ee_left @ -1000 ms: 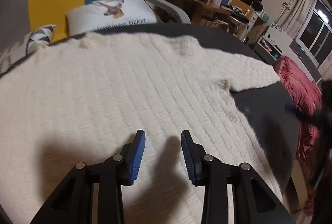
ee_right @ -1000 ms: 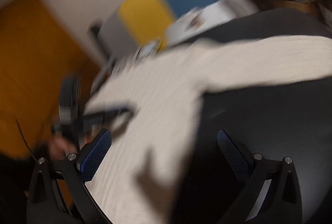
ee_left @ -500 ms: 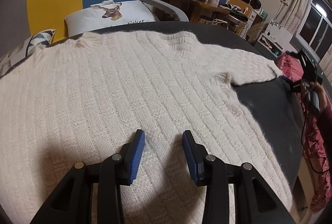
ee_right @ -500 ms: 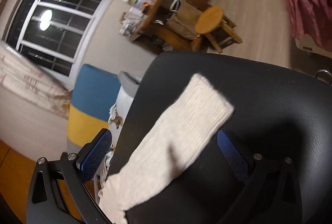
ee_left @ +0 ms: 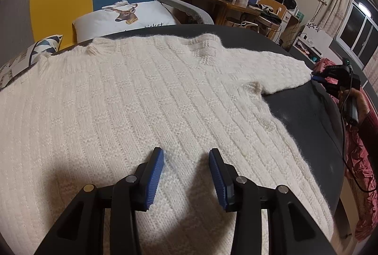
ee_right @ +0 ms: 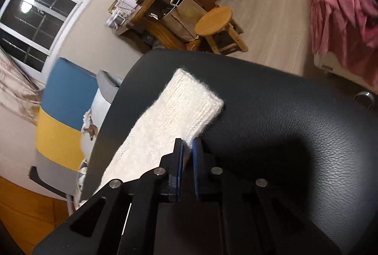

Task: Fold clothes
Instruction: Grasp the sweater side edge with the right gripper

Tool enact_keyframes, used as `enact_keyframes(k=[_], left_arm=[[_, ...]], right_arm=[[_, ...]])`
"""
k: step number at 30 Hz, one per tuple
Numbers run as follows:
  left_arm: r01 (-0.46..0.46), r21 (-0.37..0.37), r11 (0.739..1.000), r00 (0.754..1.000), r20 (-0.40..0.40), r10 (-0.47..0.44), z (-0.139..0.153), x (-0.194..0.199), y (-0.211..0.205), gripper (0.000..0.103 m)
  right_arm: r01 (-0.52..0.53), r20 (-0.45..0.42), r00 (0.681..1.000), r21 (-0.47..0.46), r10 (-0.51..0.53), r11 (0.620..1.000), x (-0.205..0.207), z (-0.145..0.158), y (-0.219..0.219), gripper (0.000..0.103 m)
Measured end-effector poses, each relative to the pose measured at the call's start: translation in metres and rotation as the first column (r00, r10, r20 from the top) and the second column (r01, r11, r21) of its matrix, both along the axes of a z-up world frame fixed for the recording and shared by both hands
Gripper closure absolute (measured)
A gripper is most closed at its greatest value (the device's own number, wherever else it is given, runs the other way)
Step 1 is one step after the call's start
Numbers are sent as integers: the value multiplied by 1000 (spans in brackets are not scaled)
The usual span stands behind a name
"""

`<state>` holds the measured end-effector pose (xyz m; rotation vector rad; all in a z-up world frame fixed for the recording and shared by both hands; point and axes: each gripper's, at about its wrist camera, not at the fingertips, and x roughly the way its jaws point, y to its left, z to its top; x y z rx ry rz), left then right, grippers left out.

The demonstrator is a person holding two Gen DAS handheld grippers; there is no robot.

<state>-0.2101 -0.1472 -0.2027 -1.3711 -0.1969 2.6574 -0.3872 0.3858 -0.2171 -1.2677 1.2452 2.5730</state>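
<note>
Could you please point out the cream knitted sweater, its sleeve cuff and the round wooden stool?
Cream knitted sweater (ee_left: 141, 101): left wrist view, middle of the body.
Sleeve cuff (ee_right: 191, 101): right wrist view, ribbed end of the sleeve.
Round wooden stool (ee_right: 213, 21): right wrist view, seat top.

The left gripper (ee_left: 186, 160) points steeply down over the body of the sweater (ee_left: 132, 99), its blue fingers (ee_left: 154, 176) parted and nothing pinched between them. The right gripper (ee_right: 187, 148) is at the sweater's sleeve end; its jaws are closing, and the corner of the cuff (ee_right: 189, 108) sits between the nearly meeting blue pads. In the left wrist view, the person's right hand (ee_left: 354, 99), in a dark red sleeve, grasps that gripper's handle just beyond the cuff.
</note>
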Motion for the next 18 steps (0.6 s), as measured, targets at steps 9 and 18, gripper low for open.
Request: enact_keyframes(k=[9,18], left_arm=[[0,27,1000,1000,-4,0,-1,0,-2,61],[3,35,999,1000,-6,-3,-1,0,-2,59]], right_arm=[[135,28,991,-26,-134,991,7,11,33,21],[-82,85,994,163,68,983,-43,12,-10,93]])
